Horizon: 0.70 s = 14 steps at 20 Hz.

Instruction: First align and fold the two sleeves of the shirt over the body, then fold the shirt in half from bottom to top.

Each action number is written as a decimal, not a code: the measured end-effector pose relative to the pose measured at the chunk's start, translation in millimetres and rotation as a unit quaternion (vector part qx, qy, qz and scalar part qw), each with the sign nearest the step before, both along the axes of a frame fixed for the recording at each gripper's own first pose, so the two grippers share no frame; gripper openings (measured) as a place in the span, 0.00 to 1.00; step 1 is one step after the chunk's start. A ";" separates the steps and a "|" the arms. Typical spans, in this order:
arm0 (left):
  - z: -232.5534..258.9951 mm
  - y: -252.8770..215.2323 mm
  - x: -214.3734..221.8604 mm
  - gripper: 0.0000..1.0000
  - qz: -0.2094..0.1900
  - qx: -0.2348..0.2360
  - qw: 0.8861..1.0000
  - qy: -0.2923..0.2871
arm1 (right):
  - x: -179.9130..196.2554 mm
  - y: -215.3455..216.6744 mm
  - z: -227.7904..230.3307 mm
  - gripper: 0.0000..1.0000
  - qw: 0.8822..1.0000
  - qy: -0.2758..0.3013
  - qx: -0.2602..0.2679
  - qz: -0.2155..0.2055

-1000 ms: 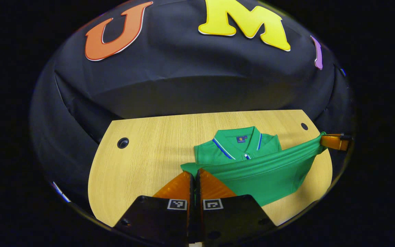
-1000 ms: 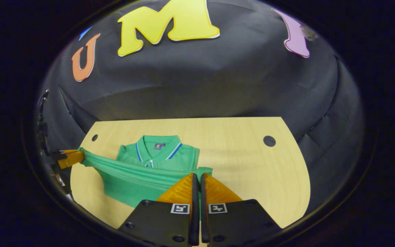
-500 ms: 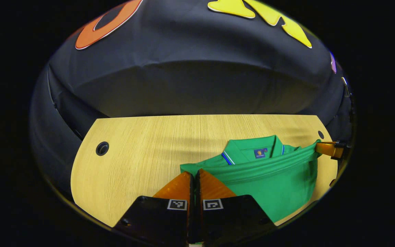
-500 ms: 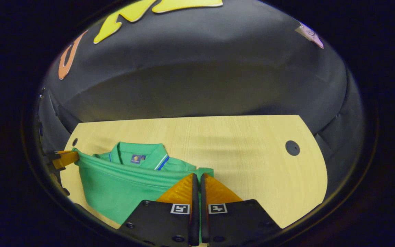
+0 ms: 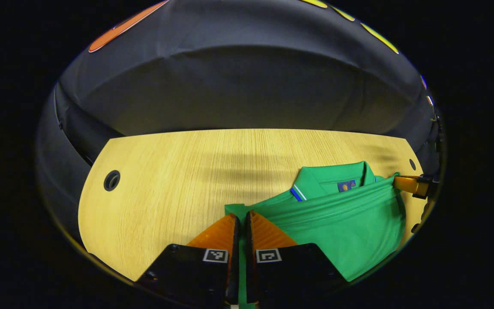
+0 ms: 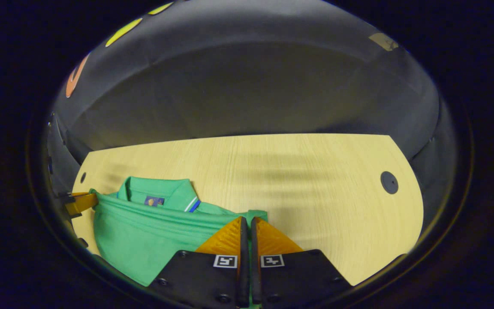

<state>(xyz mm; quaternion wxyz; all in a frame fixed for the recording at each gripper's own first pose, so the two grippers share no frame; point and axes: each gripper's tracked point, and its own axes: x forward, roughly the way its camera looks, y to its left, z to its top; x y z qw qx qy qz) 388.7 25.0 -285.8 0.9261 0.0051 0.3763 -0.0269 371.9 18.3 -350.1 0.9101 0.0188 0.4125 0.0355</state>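
The counter (image 5: 165, 180) is light wood with a round cable hole (image 5: 112, 180) near each far corner. The shirt (image 5: 341, 227) is green and lies on the counter, collar (image 5: 330, 178) toward the wall. Its bottom hem (image 5: 328, 206) is lifted and stretched taut across the body just below the collar. The left tongs (image 5: 239, 219) are closed on the hem's left corner, with fabric visible between the fingers. The right tongs (image 6: 247, 221) are closed on the hem's right corner. In the right gripper view the left tongs (image 6: 85, 201) grip the far end of the hem; in the left gripper view the right tongs (image 5: 405, 183) do likewise.
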 end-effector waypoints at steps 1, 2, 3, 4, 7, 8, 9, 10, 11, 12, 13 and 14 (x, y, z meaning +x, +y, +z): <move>0.2 1.4 1.0 0.12 0.002 0.001 1.000 -0.002 | 1.3 -1.0 2.1 0.08 1.000 -0.003 0.002 -0.007; 1.6 6.3 -0.5 0.17 0.006 0.007 1.000 -0.003 | 3.0 2.0 5.6 0.09 1.000 -0.007 0.013 -0.014; 2.6 8.9 1.0 0.37 0.010 0.010 1.000 -0.007 | 2.2 4.1 7.4 0.10 1.000 -0.005 0.021 -0.018; 6.5 10.3 0.0 0.57 0.014 0.005 1.000 -0.010 | 1.0 2.9 10.9 0.12 0.999 -0.005 0.025 -0.021; 18.6 6.1 -9.7 0.93 0.030 -0.021 0.999 -0.015 | -9.1 3.3 24.6 0.58 0.999 0.000 0.036 -0.019; 26.9 4.2 -15.1 0.96 0.034 -0.032 0.999 -0.018 | -14.5 -1.8 31.7 0.74 0.999 -0.003 0.035 -0.025; 38.4 3.5 -20.0 0.96 0.038 -0.040 0.998 -0.024 | -17.2 -5.0 43.9 0.91 0.999 -0.009 0.038 -0.032; 52.0 2.9 -24.3 0.97 0.036 -0.047 0.998 -0.034 | -21.4 -10.7 56.8 0.91 0.998 -0.020 0.034 -0.043; 68.2 5.1 -30.0 0.97 0.034 -0.045 0.997 -0.045 | -24.4 -15.5 74.7 0.89 0.998 -0.036 0.032 -0.051; 82.7 4.3 -35.5 0.97 0.028 -0.041 0.997 -0.054 | -30.6 -21.6 94.0 0.95 0.996 -0.052 0.026 -0.062; 101.6 6.8 -43.5 0.97 0.025 -0.027 0.997 -0.067 | -37.6 -24.2 116.2 0.92 0.995 -0.069 0.027 -0.063; 125.5 11.4 -51.7 0.97 0.021 -0.011 0.996 -0.086 | -48.9 -28.7 141.7 0.92 0.994 -0.087 0.022 -0.065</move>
